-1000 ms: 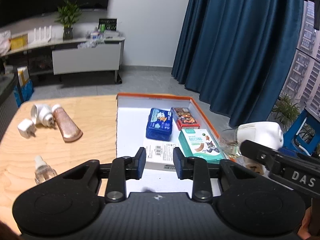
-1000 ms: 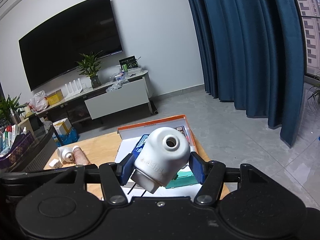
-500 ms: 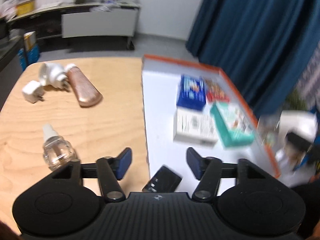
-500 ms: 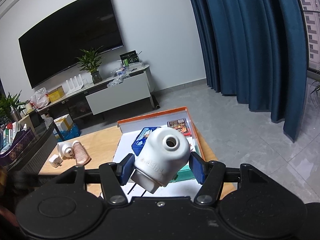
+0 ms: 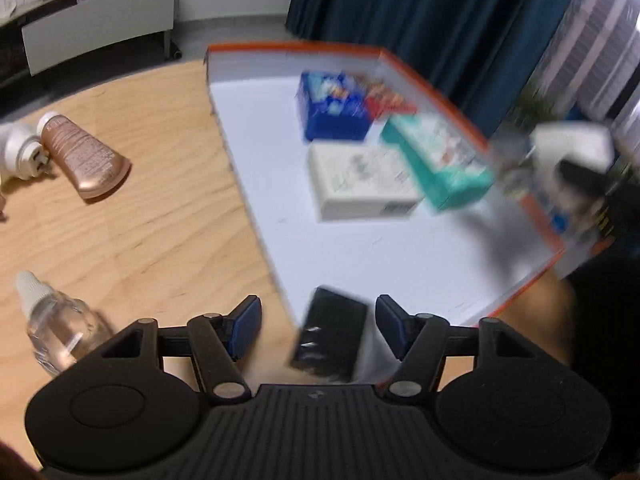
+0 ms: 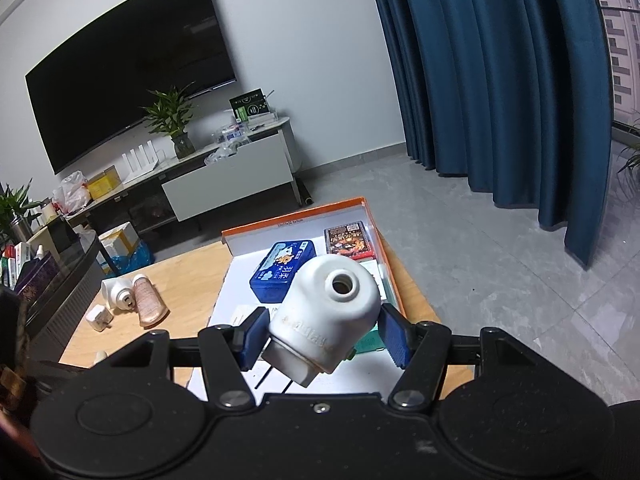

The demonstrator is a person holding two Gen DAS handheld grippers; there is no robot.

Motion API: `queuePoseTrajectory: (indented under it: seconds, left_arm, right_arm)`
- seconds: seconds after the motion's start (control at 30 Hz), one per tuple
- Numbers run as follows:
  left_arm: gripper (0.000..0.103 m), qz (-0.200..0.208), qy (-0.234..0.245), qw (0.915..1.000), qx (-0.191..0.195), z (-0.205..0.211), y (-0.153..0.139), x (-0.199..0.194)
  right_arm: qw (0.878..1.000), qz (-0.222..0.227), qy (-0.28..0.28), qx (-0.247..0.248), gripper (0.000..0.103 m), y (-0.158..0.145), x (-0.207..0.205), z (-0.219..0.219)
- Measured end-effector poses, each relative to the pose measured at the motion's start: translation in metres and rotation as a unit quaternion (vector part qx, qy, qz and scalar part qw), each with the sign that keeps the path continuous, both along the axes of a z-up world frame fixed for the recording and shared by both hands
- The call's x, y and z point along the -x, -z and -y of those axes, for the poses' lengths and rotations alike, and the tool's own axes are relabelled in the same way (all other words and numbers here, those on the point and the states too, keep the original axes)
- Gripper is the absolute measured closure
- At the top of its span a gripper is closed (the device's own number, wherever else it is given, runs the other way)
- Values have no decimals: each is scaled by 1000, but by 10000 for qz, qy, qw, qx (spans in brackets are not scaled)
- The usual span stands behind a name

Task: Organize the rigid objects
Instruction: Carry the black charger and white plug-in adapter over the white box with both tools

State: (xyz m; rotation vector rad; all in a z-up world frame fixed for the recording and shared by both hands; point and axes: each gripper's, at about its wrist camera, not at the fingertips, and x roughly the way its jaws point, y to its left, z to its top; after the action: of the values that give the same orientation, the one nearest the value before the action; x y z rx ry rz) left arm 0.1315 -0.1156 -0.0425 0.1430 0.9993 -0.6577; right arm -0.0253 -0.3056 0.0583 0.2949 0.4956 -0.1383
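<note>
My right gripper (image 6: pixel 322 334) is shut on a white plug-in device (image 6: pixel 326 314) and holds it above the near right part of the orange-rimmed white tray (image 6: pixel 296 218). My left gripper (image 5: pixel 318 326) is open, low over the tray's near left corner, with a black box (image 5: pixel 330 338) lying between its fingers. The tray (image 5: pixel 280 46) holds a blue box (image 5: pixel 334 114), a red box (image 5: pixel 390 98), a white box (image 5: pixel 360 182) and a teal box (image 5: pixel 438 160). The left wrist view is blurred.
On the wooden table (image 5: pixel 160 208) left of the tray lie a copper tube (image 5: pixel 82 156), a white plug-in device (image 5: pixel 18 148) and a clear refill bottle (image 5: pixel 56 334). A white plug adapter (image 6: pixel 98 316) lies by the tube. Blue curtains and a TV stand are beyond.
My left gripper has opened wider and dropped down toward the tray's near left corner, bringing the black box between its fingers. My right gripper keeps holding the white device, almost still.
</note>
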Motion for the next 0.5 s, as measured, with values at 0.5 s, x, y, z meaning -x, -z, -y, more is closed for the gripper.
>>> queuePoseTrajectory:
  seconds: [0.5]
  left_arm:
    - [51, 635, -741, 9948, -302, -31, 3, 12]
  right_arm:
    - [9999, -164, -34, -33, 31, 9, -15, 1]
